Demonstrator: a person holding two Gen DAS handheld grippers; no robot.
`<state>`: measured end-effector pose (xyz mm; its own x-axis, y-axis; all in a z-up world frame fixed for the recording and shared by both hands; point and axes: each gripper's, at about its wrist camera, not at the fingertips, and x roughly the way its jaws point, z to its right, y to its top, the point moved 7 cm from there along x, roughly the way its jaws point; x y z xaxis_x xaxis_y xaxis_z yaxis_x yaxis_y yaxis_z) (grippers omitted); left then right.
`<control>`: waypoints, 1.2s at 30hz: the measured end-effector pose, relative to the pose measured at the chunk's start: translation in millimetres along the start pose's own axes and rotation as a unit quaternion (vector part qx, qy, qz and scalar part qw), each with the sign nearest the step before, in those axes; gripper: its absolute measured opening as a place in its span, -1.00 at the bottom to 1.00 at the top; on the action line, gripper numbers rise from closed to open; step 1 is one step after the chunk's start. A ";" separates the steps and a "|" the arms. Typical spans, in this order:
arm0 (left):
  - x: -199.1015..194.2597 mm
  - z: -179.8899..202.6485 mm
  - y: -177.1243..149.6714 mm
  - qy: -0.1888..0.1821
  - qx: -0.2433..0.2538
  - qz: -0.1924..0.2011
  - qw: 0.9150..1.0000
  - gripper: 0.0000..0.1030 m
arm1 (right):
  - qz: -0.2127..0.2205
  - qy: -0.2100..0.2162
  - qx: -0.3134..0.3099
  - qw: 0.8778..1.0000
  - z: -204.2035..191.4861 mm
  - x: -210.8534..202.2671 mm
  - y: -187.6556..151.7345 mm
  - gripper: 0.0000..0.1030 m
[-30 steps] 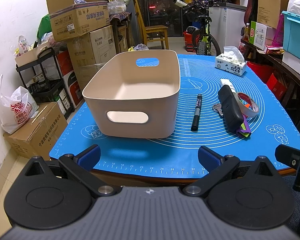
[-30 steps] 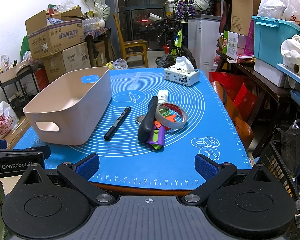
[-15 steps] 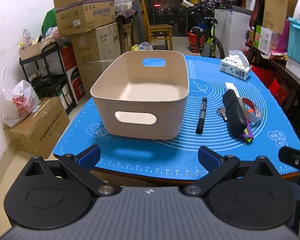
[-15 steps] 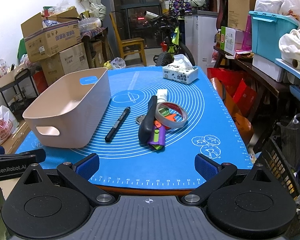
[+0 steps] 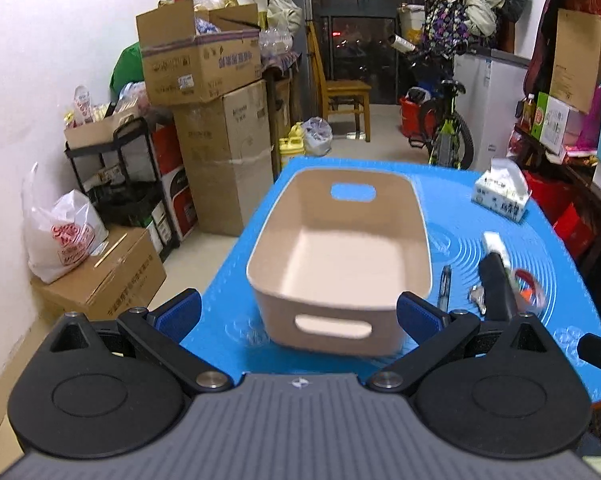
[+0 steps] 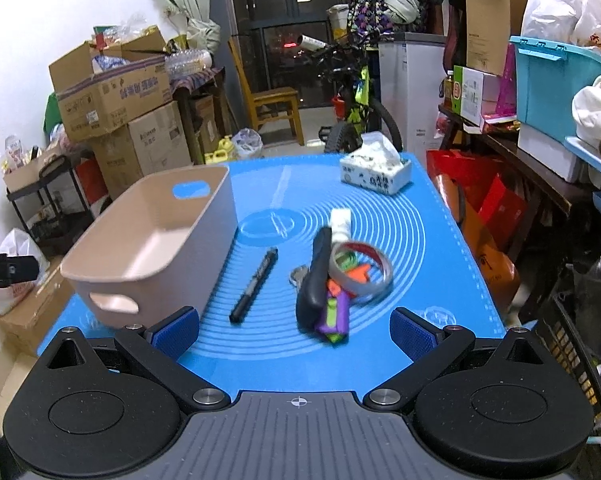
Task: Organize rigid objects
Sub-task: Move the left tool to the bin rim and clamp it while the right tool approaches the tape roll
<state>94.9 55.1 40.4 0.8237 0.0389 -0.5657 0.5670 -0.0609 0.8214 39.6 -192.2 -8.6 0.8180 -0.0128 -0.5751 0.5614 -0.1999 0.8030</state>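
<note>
An empty beige bin (image 5: 340, 256) (image 6: 156, 244) stands on the left of the blue mat (image 6: 380, 216). Right of it lie a black marker (image 6: 254, 286) (image 5: 444, 286), a black case (image 6: 314, 280) (image 5: 496, 284), a tape roll (image 6: 362, 270), a purple and green toy (image 6: 332, 314), keys (image 6: 298, 274) and a white tube (image 6: 340, 218). My left gripper (image 5: 298, 316) is open and empty, above the mat's near edge in front of the bin. My right gripper (image 6: 294, 330) is open and empty, above the near edge in front of the marker and case.
A tissue pack (image 6: 374, 170) sits at the mat's far right. Cardboard boxes (image 5: 216, 112) and a black cart (image 5: 112, 184) stand left of the table. A bicycle (image 6: 356, 108), a chair (image 6: 272, 100) and shelves with a teal bin (image 6: 552, 80) lie beyond and right.
Both grippers have risen and tilted down, so the table is seen from higher. The left one has shifted so the bin sits between its fingers. Both stay open.
</note>
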 end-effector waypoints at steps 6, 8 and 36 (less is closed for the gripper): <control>18.8 -3.1 27.0 -0.024 -0.005 -0.007 1.000 0.99 | 0.011 -0.004 0.004 1.000 7.8 13.7 25.4 0.95; 28.6 -2.9 32.5 -0.025 0.005 -0.011 1.000 0.99 | 0.009 -0.010 0.003 1.000 10.7 21.9 30.3 0.95; 232.3 -35.0 29.9 -0.001 0.066 -0.177 0.982 0.65 | -0.091 -0.057 -0.004 0.994 77.4 181.3 38.0 0.87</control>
<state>303.2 97.3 -63.9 0.5747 0.0796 -0.8145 0.8126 -0.1730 0.5565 199.6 -277.9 -94.4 0.6835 -0.0876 -0.7247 0.7002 -0.2021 0.6848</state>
